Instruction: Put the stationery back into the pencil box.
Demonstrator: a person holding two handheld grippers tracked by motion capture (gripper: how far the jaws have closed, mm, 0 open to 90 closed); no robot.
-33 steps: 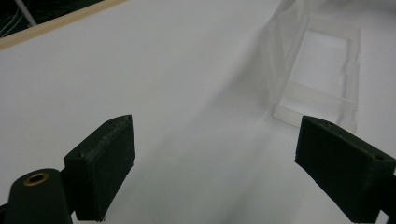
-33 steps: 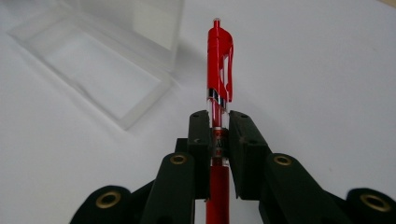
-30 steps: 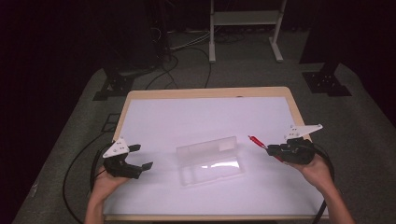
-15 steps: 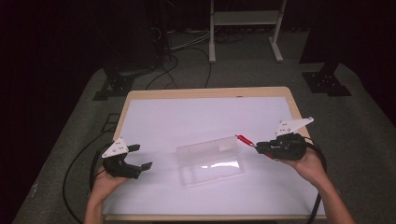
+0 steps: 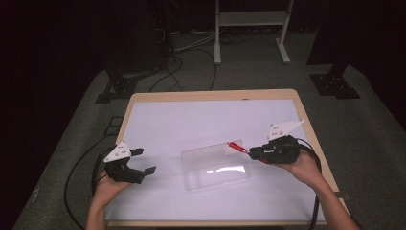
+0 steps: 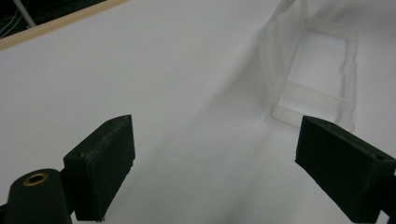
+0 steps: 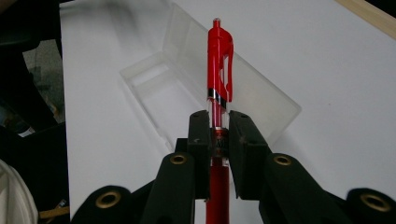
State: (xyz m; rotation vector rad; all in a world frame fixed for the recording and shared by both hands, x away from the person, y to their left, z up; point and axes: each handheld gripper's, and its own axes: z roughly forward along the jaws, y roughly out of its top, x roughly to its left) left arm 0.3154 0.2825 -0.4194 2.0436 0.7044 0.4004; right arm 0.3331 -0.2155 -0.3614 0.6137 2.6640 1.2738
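nearest the person, at the near left of the white table (image 5: 158, 120), the left gripper (image 5: 139, 162) sat in the left hand (image 5: 107, 189) with its jaws spread wide and nothing between them; in the left gripper view its two black pads (image 6: 105, 163) framed bare white tabletop, and the clear plastic case (image 6: 317, 74) lay beyond them toward the upper right, its lid standing up. a black cable (image 5: 79, 172) looped from that gripper off the table's left edge to the floor. on the other side, the right hand (image 5: 304, 167) held the right gripper (image 5: 251, 152) near the right edge of the table, clenched on a red pen (image 5: 235, 146). in the right gripper view the jaws pressed on the pen's barrel from both sides, just below the silver ring, and the pen (image 7: 219, 88) ran straight up from them, clip end pointing away, over the raised lid of the open case (image 7: 196, 79). in the high view the case (image 5: 215, 165) lay open in the middle of the table, between the two grippers, and the pen's far end reached the case's right rear corner; whether it touched the plastic could not be told. farther off, past the table's wooden back edge, a white metal stand (image 5: 251, 21) and dark cables (image 5: 186, 48) stood on the grey floor.
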